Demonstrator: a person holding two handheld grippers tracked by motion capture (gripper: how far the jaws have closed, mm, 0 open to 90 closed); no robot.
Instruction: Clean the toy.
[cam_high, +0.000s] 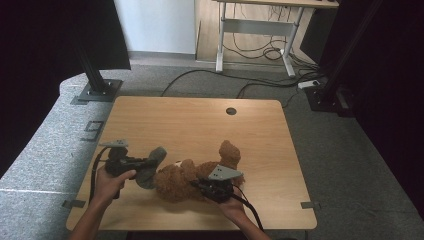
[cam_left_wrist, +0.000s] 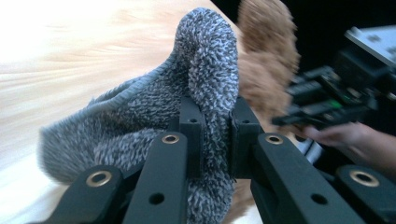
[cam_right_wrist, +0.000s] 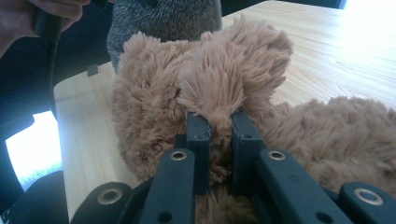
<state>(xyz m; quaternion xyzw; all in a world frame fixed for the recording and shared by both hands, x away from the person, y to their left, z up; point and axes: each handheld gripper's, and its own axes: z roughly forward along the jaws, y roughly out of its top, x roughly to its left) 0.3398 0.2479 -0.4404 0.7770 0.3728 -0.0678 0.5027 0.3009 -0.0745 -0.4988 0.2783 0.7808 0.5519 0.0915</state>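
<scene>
High view: a brown teddy bear (cam_high: 192, 175) lies near the wooden table's (cam_high: 200, 120) front edge, the far half bare. Closer in, the left gripper (cam_left_wrist: 213, 130) pinches a grey sock (cam_left_wrist: 154, 112); the right gripper (cam_right_wrist: 219, 140) pinches the bear's fur.

No readable text, labels or numbers anywhere.

A fluffy brown teddy bear (cam_high: 187, 179) lies on its side, a grey knit hat (cam_high: 150, 167) at its head.

Brown teddy bear (cam_high: 187, 180) and grey fleece garment (cam_high: 150, 167) on wooden table (cam_high: 200, 125)
</scene>
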